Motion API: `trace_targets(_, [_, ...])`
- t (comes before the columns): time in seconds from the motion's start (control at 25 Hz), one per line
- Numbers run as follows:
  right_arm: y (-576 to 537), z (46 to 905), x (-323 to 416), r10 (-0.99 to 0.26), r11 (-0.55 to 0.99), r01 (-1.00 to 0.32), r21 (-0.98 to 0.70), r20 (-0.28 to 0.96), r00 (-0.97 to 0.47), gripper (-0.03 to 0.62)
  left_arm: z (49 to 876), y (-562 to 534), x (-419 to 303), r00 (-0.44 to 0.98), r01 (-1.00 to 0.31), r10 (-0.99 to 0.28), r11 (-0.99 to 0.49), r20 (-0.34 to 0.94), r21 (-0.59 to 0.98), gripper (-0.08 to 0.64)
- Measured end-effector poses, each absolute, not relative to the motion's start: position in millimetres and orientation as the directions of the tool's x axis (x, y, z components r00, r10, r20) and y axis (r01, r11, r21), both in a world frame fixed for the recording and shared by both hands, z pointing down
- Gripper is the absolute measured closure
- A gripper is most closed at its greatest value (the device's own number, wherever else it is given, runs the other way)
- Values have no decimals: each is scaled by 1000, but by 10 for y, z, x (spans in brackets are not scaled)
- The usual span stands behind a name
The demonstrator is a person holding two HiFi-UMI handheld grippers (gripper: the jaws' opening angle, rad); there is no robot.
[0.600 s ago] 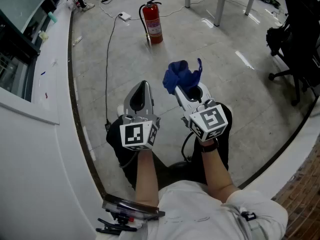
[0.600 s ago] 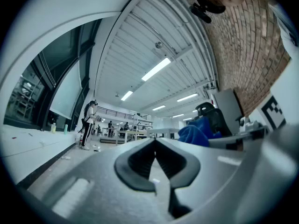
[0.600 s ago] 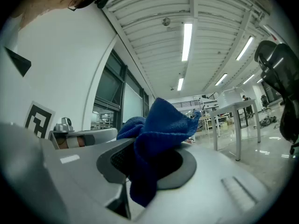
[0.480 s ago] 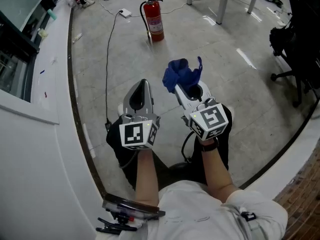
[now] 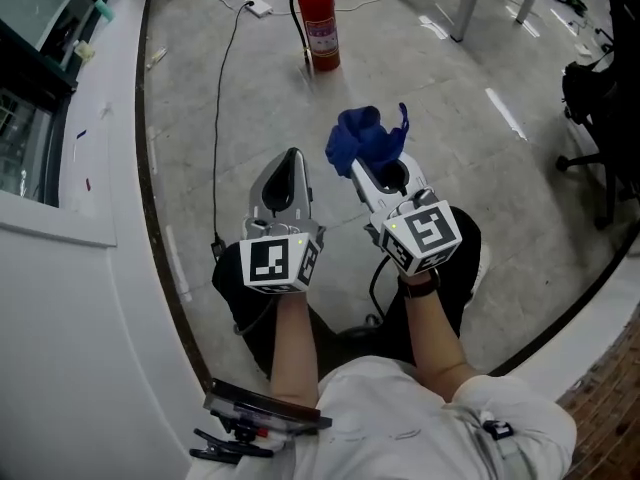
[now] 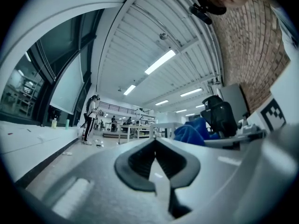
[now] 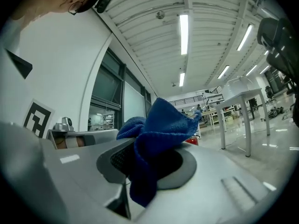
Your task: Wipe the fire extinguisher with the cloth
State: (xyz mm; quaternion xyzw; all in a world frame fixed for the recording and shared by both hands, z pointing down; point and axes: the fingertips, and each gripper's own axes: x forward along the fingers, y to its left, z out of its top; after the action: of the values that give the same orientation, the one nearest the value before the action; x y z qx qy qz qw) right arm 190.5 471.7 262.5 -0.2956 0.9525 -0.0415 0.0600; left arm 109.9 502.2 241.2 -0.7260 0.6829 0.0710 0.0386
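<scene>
Blue cloth, soft and knitted in look, pinched in the right gripper. Jaws clamped on a gathered fold, bulk bunched above the tips, one corner sticking up, a short tail hanging below the pads. Judged light and limp, so expect bunching under pressure, not flat sliding. Hold by the gathered fold as gripped and present the loose bunch to the surface.

Left gripper pressed together, pads meeting at the tips with nothing between. Held beside the right gripper, just apart from it.

Red fire extinguisher upright on the grey floor, well ahead of both grippers and well apart from the cloth. No contact yet, wiping not begun. Black hose arched from the valve head down the left side of the cylinder, black lever on top.

Handling judgement:
- Probably metal, heavy and rigid. Smooth painted wall, likely slippery to a two-jaw grip.
- Tall on a narrow base, so liable to rock or tip under a sideways push.
- Steady at the neck or carrying handle with the left gripper, jaws spread first. Avoid squeezing the lever.
- Wipe along the body with light pressure, top to bottom.
- Avoid snagging the cloth on the hose or valve head.

Mind the black cable running along the floor, left of the approach path.
</scene>
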Motion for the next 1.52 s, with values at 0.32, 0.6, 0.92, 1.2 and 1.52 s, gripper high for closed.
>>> trace_targets(0.32, [4474,2312,1834,-607,795,-599,-98,-140,-782,485,2143,4655,965,140,-989,-973,-147,-182,26,563])
trace_targets(0.6, [4524,2086,1474,-626,777,-626,-66,-194,-756,485,1919,4658,593,173,-983,-961,-181,-218,17,563])
trace_targets(0.92, [4067,2400,1083,-646,763,-632,-136,-149,-748,485,2119,4227,205,196,-975,-959,-213,-205,65,563])
trace_targets(1.2, [3251,2547,1090,-653,756,-624,-195,-160,-741,485,2276,3350,218,223,-972,-963,-232,-151,44,563])
trace_targets(1.52, [2604,2610,922,-673,738,-647,-192,-140,-726,485,2308,2800,-88,220,-973,-966,-228,-134,44,563])
